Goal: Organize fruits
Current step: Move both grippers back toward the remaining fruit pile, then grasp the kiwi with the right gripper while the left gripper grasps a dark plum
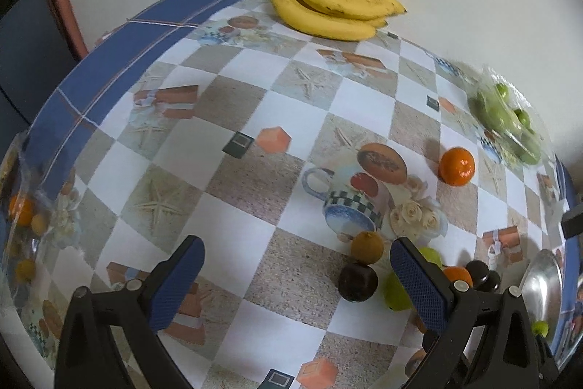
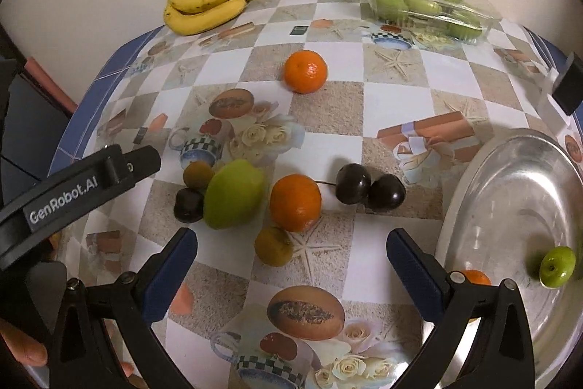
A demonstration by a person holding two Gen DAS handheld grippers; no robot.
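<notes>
My right gripper (image 2: 291, 239) hangs open over loose fruit on the patterned table: a small brown fruit (image 2: 273, 246) just beyond its fingertips, an orange (image 2: 295, 203), a large green fruit (image 2: 233, 194), two dark plums (image 2: 368, 188), another plum (image 2: 187, 205) and a second brown fruit (image 2: 198, 174). To the right, a metal bowl (image 2: 510, 206) holds a small green fruit (image 2: 556, 267) and an orange (image 2: 475, 277), partly hidden by a finger. My left gripper (image 1: 297, 254) is open and empty, left of a brown fruit (image 1: 367, 246) and a plum (image 1: 357, 281).
Bananas (image 2: 211, 0) lie at the far edge by the wall. A lone orange (image 2: 305, 71) sits mid-table. A clear plastic tray of green fruit (image 2: 426, 2) stands at the back right. A clear bag with small oranges (image 1: 22, 210) lies at the left edge. A hand (image 2: 25, 349) shows bottom left.
</notes>
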